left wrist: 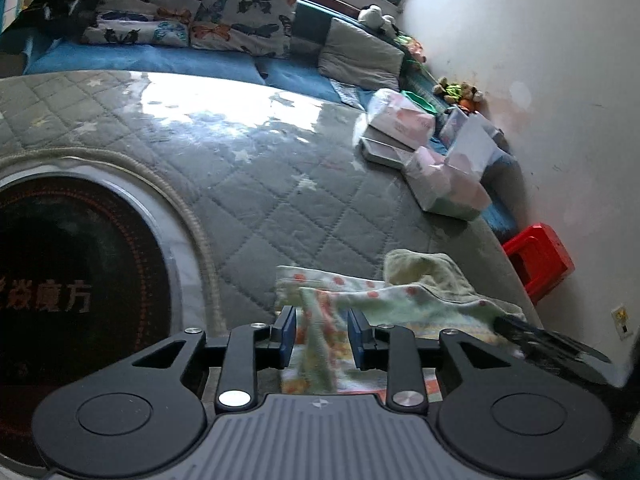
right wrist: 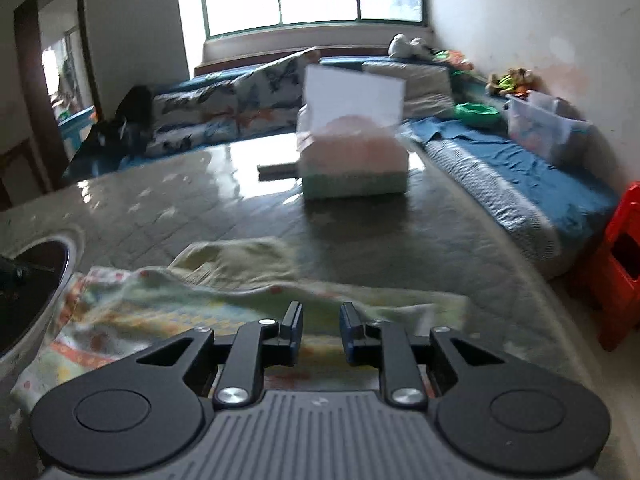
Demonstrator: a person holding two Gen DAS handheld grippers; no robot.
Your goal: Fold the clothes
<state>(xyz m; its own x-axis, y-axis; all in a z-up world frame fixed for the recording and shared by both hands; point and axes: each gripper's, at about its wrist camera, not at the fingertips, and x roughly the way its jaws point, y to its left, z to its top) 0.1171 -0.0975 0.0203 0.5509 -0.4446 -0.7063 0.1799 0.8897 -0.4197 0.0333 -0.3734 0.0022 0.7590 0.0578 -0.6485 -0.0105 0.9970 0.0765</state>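
Note:
A pale green garment with orange dots [left wrist: 400, 296] lies rumpled on the grey quilted table cover, close to me. It also shows in the right wrist view [right wrist: 224, 280]. My left gripper [left wrist: 322, 332] is open; a raised fold of the cloth stands between its blue pads [left wrist: 288, 334], apart from both. My right gripper [right wrist: 320, 330] is open and empty, just above the garment's near edge. The other gripper's black body shows at the right of the left wrist view [left wrist: 536, 340].
A round dark heater panel [left wrist: 60, 288] is set in the table at the left. Tissue boxes [left wrist: 448, 188] and a flat scale [left wrist: 384, 152] stand on the far side. A red stool [left wrist: 540, 260] stands on the floor at the right. Butterfly cushions [left wrist: 192, 16] line the bench behind.

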